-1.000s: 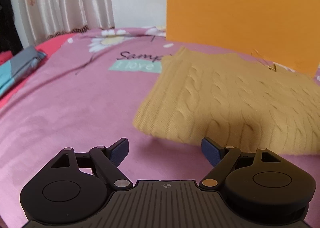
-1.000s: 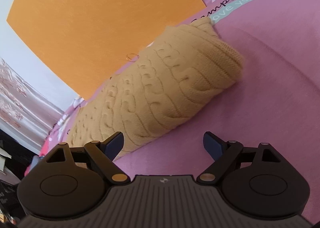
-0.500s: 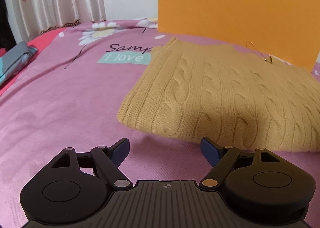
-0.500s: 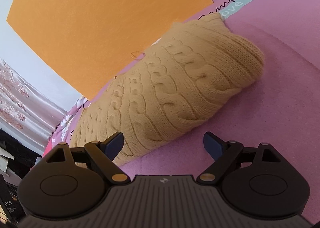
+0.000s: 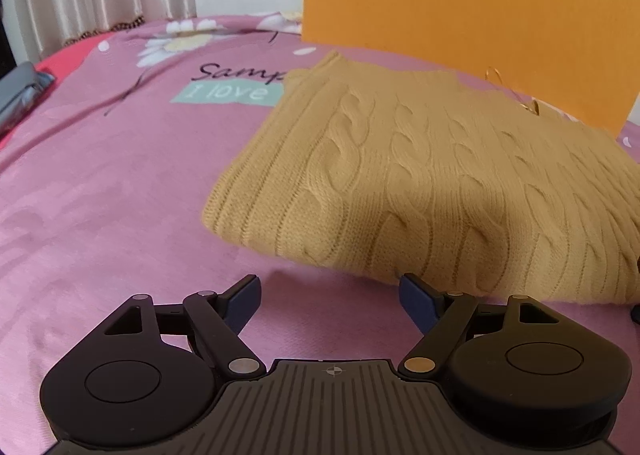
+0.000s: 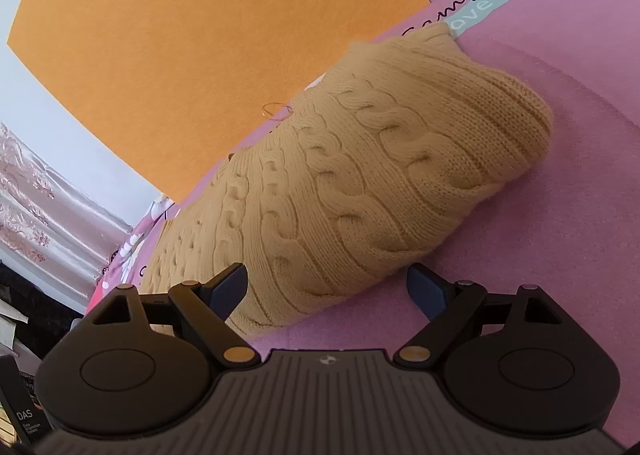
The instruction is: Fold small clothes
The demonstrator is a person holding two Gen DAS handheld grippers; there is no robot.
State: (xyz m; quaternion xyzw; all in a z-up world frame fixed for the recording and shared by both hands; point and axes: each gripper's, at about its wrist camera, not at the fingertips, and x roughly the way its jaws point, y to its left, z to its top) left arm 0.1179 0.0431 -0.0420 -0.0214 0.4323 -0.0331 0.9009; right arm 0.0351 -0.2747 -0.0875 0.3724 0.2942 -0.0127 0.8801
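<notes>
Left wrist view shows the mustard sweater (image 5: 432, 183) lying folded on the bed (image 5: 120, 191) near the orange board (image 5: 472, 3); left tongs (image 5: 330, 295) and right tongs (image 6: 326, 287) released, empty, likely poised at its near edge for another fold.

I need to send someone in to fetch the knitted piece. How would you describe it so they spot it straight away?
Find the pink bedspread with the tall orange board standing at its far side. Just in front of that board lies the sweater, folded into a thick flat bundle. It is the only mustard-yellow thing there, with raised cable-knit braids, unlike the smooth grey cloth at the bed's edge.
</notes>
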